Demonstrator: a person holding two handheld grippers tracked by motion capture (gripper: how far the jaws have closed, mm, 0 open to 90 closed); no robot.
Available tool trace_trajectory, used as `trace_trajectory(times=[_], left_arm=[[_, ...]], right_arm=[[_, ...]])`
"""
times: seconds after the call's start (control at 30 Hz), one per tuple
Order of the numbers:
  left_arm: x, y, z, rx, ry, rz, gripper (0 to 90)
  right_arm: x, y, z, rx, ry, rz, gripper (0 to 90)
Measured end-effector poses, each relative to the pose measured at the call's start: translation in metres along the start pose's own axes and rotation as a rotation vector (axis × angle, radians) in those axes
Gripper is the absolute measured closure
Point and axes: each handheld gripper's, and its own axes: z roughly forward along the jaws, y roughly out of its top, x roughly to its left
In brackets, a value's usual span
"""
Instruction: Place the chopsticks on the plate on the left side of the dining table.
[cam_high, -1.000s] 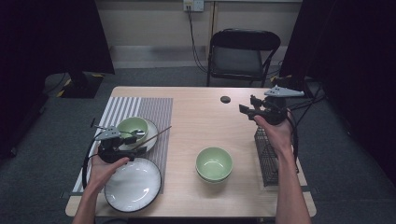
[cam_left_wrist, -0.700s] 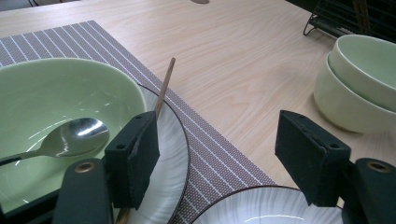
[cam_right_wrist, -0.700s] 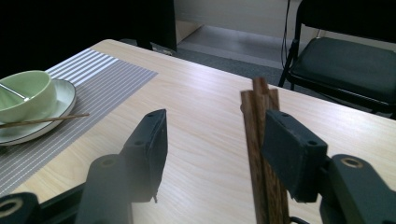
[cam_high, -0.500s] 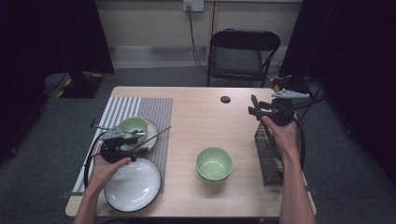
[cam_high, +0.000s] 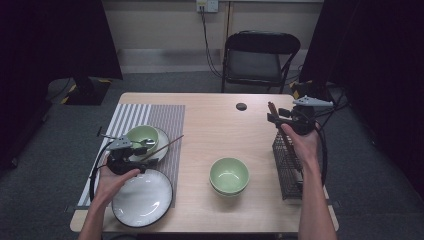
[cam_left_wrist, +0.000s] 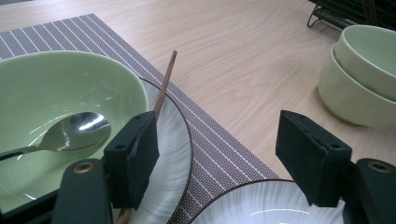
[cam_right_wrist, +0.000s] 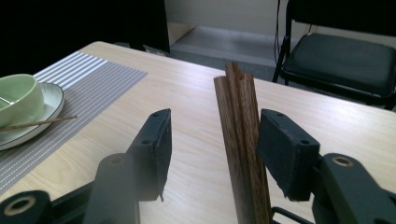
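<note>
On the counter (cam_high: 220, 120), the wire rack (cam_high: 287, 165) sits at the right edge. Brown chopsticks (cam_right_wrist: 243, 140) stand nearly upright in it, tips up, between the right gripper's (cam_right_wrist: 212, 140) spread fingers, touching one pad. The left gripper (cam_left_wrist: 219, 149) gapes, empty, over the plates, open counter ahead.

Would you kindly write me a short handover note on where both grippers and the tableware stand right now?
Left gripper: open, low between the small plate holding the green bowl with spoon, and the large white plate. One chopstick lies across the small plate's rim.
Right gripper: open, fingers either side of the wooden chopsticks standing in the wire rack; whether they touch is unclear.
Done: mat set with plates, bowl, spoon, one chopstick.
Left, probably: grasp a chopstick from the rack and bring it over. Stacked green bowls sit mid-table.
</note>
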Motion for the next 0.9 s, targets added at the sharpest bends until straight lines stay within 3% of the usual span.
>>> trace_trajectory(times=[0.1,0.33,0.57,0.7,0.9], left_arm=[[0.0,0.0,0.0,0.009,0.003,0.006,29.7],[0.001,-0.001,0.0,0.005,-0.001,0.001,29.5],[0.001,0.0,0.0,0.005,0.002,0.001,29.5],[0.001,0.0,-0.001,0.007,-0.003,0.004,29.5],[0.001,0.0,-0.001,0.008,-0.003,0.004,29.6]], right_arm=[[-0.002,-0.002,0.004,0.048,-0.008,0.005,45.8],[-0.002,-0.002,0.002,0.054,-0.005,0.004,57.3],[-0.001,-0.001,-0.003,0.053,0.065,-0.014,62.1],[-0.001,-0.001,-0.003,0.054,0.07,-0.015,65.1],[-0.002,-0.002,-0.006,0.059,0.067,-0.014,77.0]])
